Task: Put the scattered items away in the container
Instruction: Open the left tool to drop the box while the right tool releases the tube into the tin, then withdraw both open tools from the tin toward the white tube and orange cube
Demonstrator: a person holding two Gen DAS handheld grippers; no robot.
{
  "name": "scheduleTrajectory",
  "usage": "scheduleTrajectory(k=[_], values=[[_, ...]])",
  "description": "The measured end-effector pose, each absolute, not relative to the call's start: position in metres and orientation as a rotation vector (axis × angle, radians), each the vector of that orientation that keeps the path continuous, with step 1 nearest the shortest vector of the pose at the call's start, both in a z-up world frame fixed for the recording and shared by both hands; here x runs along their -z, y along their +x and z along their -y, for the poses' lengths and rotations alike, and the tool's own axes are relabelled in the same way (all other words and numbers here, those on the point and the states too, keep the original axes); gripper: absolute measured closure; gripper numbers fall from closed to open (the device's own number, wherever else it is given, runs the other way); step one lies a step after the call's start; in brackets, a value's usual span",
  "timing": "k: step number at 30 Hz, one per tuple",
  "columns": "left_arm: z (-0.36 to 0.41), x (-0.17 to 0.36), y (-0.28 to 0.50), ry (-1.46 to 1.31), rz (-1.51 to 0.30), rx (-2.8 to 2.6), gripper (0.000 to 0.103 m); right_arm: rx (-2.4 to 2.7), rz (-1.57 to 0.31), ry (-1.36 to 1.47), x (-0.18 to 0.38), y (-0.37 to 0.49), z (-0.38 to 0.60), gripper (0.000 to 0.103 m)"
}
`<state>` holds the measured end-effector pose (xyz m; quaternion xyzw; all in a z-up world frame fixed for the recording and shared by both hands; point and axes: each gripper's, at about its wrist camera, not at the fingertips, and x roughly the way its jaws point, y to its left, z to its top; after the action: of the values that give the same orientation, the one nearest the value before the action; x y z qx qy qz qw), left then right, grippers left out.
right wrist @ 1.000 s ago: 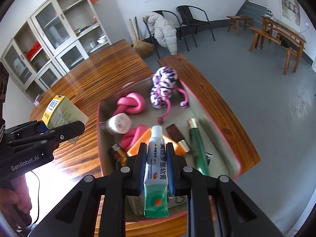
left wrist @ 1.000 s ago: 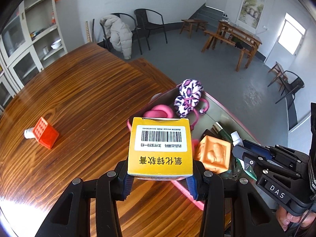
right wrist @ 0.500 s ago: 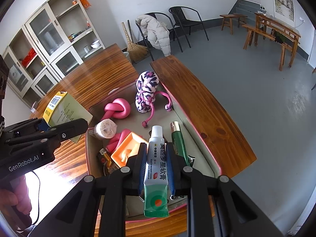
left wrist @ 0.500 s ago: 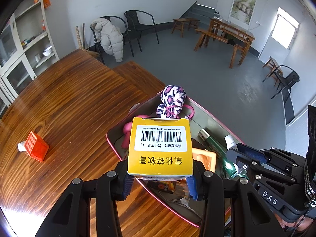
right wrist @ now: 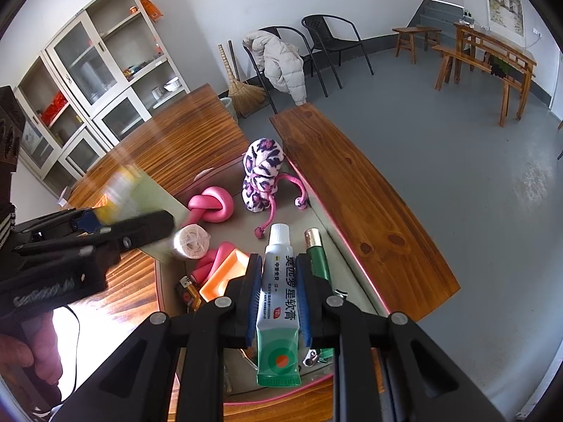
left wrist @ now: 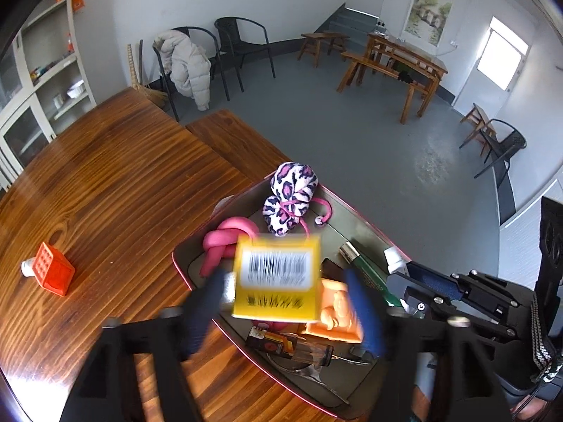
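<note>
Spreading apart, the left gripper's fingers are blurring badly, and the yellow box between them, its barcode label smeared, is hanging free of both pads above the container. Its lower edge is hiding part of what is lying beneath. From the right wrist view the same box is showing only as a pale yellow-green streak beyond the left gripper's black body.

The right gripper is clenching its blue-padded fingers on a soft ointment tube, white cap pointing away, flat crimped green end toward the camera, held over the container's near end.

Ahead of those fingers, inside the pink-rimmed grey container, are lying a fuzzy leopard-print toy with pink cords, a smooth pink knot, a roll of white string, an orange tray partly covered by the fingers, and a green tube with a gold cap.

Off to the left of the left gripper's fingers, an orange gridded block is sitting alone on the glossy wooden table.
</note>
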<state>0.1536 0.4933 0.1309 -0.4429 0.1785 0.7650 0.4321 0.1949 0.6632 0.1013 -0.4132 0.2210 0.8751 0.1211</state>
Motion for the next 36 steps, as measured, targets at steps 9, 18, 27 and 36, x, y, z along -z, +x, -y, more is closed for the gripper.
scheduleTrajectory(k=[9,18,27,36], values=[[-0.488,-0.127,0.148,-1.127,-0.433,-1.941,0.011,-2.532,-0.673,-1.212,-0.098,0.197,-0.668,0.081],[-0.468,-0.120,0.144,-1.170,-0.430,-1.970,0.011,-2.529,-0.681,-1.227,-0.097,0.193,-0.665,0.081],[-0.437,-0.116,0.134,-1.224,-0.397,-2.027,0.011,-2.578,-0.644,-1.237,-0.100,0.182,-0.646,0.057],[-0.393,-0.111,0.118,-1.287,-0.362,-2.091,0.011,-2.631,-0.600,-1.259,-0.104,0.165,-0.620,0.048]])
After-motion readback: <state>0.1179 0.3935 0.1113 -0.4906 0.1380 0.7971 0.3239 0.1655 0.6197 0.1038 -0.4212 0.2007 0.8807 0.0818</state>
